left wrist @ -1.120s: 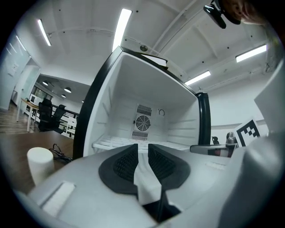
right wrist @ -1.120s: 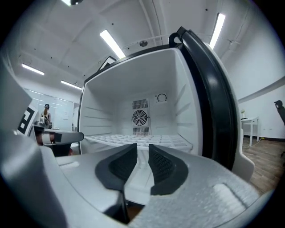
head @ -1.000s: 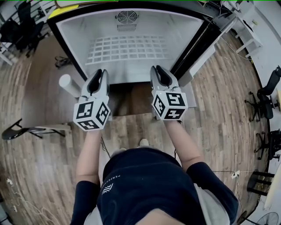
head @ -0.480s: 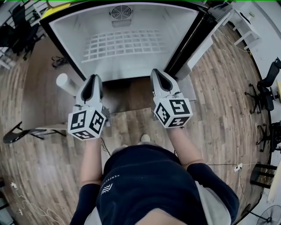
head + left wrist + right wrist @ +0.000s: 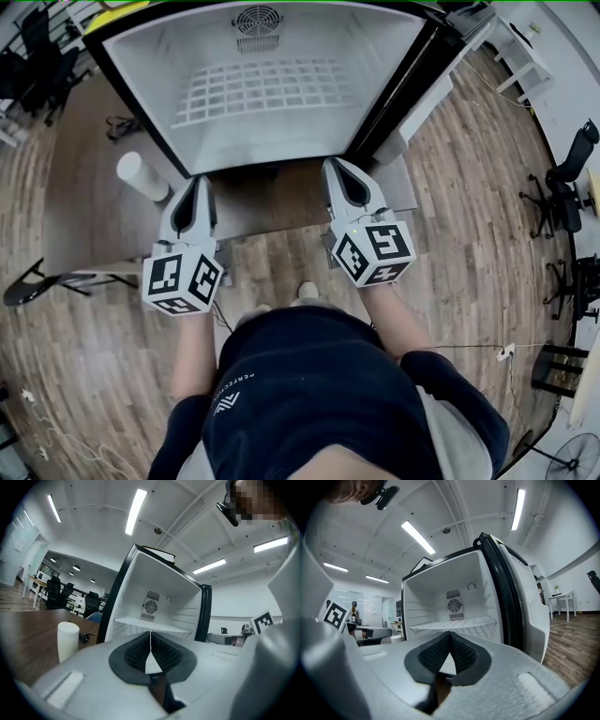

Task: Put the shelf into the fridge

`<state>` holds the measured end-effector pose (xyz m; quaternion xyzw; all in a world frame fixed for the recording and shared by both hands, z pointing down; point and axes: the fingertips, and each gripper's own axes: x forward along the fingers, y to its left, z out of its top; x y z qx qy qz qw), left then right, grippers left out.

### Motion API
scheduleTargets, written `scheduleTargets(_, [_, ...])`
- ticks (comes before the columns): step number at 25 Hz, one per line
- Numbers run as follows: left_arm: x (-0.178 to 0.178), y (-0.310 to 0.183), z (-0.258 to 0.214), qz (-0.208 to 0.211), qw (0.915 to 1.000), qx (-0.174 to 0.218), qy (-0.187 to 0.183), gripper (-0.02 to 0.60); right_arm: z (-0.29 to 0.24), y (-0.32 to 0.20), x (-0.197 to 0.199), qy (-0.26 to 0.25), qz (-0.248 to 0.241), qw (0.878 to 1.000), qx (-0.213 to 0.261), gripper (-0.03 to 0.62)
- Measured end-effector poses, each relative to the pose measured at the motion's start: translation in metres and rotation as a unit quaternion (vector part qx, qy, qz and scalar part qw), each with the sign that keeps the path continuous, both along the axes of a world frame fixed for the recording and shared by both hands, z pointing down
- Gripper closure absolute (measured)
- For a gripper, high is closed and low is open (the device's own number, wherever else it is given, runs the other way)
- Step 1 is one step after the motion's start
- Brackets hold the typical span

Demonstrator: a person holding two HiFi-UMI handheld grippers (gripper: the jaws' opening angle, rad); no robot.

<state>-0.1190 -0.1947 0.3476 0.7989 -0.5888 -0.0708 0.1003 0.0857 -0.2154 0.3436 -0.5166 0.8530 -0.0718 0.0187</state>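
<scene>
The white wire shelf point(image 5: 267, 89) lies level inside the open white fridge point(image 5: 187, 56), on the side rails below the fan. It also shows in the left gripper view point(image 5: 154, 624) and the right gripper view point(image 5: 450, 624). My left gripper point(image 5: 199, 180) point(image 5: 150, 634) is held level in front of the fridge opening. Its jaws have just been closing and now meet with nothing between them. My right gripper point(image 5: 336, 162) point(image 5: 450, 633) is beside it, also shut and empty. Both are clear of the shelf.
The fridge door point(image 5: 412, 103) point(image 5: 529, 616) stands open at the right. A white cylinder point(image 5: 141, 175) point(image 5: 68, 639) stands on a brown table point(image 5: 84, 169) left of the fridge. Office chairs point(image 5: 562, 202) stand at the right on the wooden floor.
Both grippers have drawn back from the fridge opening toward the person. Their jaws, open a second ago, have closed. The shelf has stayed in the fridge.
</scene>
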Motion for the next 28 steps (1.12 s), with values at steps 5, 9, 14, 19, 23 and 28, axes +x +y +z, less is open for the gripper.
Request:
scheduleTargets(5, [-0.002, 0.010, 0.007, -0.002, 1.0000, -0.009, -0.002, 0.578, 0.006, 0.010, 0.004, 0.009, -0.007, 1.000, -0.007, 0.592])
scheduleTargets(9, [-0.001, 0.016, 0.011, -0.001, 0.9998, -0.016, -0.008, 0.578, 0.012, 0.016, 0.009, 0.007, -0.006, 1.000, -0.015, 0.592])
scheduleTargets(14, [-0.004, 0.024, 0.016, -0.006, 0.9996, -0.026, -0.013, 0.578, 0.013, 0.020, 0.015, 0.007, -0.001, 1.000, -0.015, 0.592])
scheduleTargets(19, [-0.003, 0.028, 0.018, -0.006, 0.9992, -0.032, -0.021, 0.578, 0.014, 0.020, 0.018, -0.005, 0.000, 1.000, -0.017, 0.592])
scheduleTargets(23, [-0.004, 0.028, 0.019, -0.008, 0.9990, -0.038, -0.024, 0.578, 0.015, 0.020, 0.017, -0.010, -0.003, 1.000, -0.020, 0.592])
scheduleTargets(28, [0.000, 0.027, 0.018, -0.002, 0.9987, -0.044, -0.026, 0.578, 0.017, 0.020, 0.015, -0.015, -0.004, 1.000, -0.022, 0.592])
